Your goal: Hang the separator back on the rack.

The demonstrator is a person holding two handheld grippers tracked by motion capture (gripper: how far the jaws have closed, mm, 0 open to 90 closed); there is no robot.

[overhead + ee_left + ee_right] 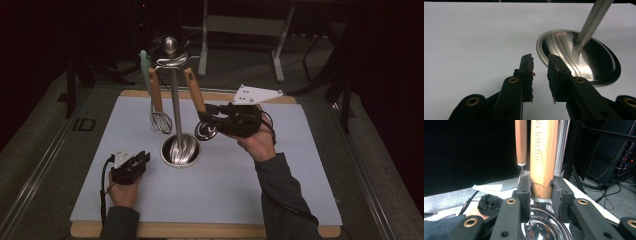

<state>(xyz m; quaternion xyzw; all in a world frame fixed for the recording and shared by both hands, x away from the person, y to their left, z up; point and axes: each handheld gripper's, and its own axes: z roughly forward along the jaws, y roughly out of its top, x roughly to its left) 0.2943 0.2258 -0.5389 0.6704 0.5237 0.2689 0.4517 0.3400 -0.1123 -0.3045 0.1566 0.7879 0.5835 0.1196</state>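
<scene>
Dark shadow filled the room beyond the table, where a pale grey mat (210, 190) lay on a wooden board and a metal frame stood on the floor behind. From the high view, a steel utensil stand (175, 100) rose from its round base (180, 150), with a whisk (159, 117) hanging at its left. The right gripper (212, 120) was clamped on the lower end of a wooden-handled ladle (197, 100), whose long axis slanted up and left toward the stand's top hooks; its steel bowl was half hidden behind the jaws. The left gripper (131, 165) rested low on the mat, left of the base.

From the left gripper view, the jaws stood narrowly apart with nothing between them; the base's far edge was cut off.

From the right gripper view, the handle stood nearly upright between the pads, its top cut off, lettering partly readable.
</scene>
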